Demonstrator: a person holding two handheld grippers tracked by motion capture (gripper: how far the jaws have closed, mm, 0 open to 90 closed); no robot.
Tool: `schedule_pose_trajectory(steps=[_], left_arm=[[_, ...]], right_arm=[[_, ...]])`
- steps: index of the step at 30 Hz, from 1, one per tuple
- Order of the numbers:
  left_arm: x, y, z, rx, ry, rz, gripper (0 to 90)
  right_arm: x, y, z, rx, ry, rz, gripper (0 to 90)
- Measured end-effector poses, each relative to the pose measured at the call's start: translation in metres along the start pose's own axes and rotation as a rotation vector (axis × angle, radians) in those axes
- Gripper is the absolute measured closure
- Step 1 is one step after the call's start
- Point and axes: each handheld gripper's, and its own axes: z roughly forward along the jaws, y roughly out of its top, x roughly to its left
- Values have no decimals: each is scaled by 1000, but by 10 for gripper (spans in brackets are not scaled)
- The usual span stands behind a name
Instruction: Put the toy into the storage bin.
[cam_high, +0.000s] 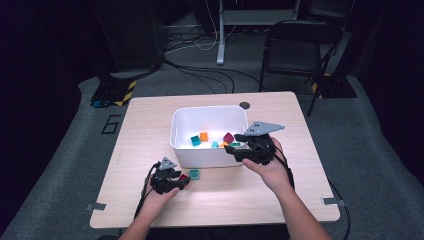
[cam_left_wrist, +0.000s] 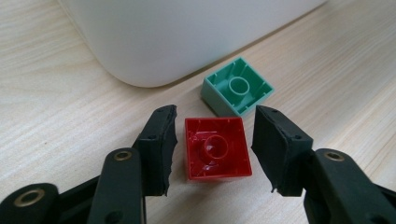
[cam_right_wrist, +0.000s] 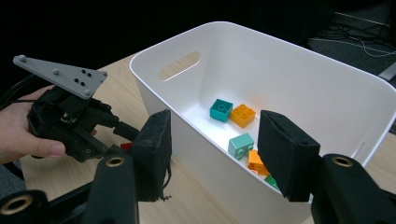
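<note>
A red brick (cam_left_wrist: 217, 149) lies upside down on the wooden table, in front of the white tub (cam_high: 210, 109). My left gripper (cam_left_wrist: 215, 112) is low over it with a jaw on each side. A thin gap shows at the left pad, so the gripper is open. A green brick (cam_left_wrist: 237, 88), also upside down, lies just beyond the red one, close to the tub wall (cam_left_wrist: 187, 37). In the high view the left gripper (cam_high: 181, 181) sits at the tub's front left. My right gripper (cam_high: 239, 145) hangs open and empty over the tub's near right rim (cam_right_wrist: 299, 70).
Several bricks lie in the tub: a teal one (cam_right_wrist: 221, 109), an orange one (cam_right_wrist: 242, 115), a pale green one (cam_right_wrist: 241, 144) and a magenta one (cam_high: 228, 137). A dark round plug (cam_high: 244, 105) sits behind the tub. A folding chair (cam_high: 295, 47) stands beyond the table.
</note>
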Motion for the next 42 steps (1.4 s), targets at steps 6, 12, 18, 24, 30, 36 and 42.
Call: schedule_pose_trajectory(steps=[6,12,18,24,30,36,42], left_arm=[[1,0,1,15,13,15,577],[2,5,-7,11,18,39,584],[4,11,-20,-16,6,39,586],[5,21,-36,-31,5,47,586],[4,34,-55,-42,9,68,586],[3,49,-75,-59,-4,81,586],[-3,67,-91,-59,-33,106,586]], right_arm=[[1,0,0,1,3,-3,445],[0,-1,1,-1,1,-3,447],[-1,-1,0,-5,-2,0,447],[-2,-3,3,8,0,2,448],[-4,-4,3,8,-2,10,447],[-6,-4,2,6,-2,14,447],[-6,-5,3,7,7,26,448]])
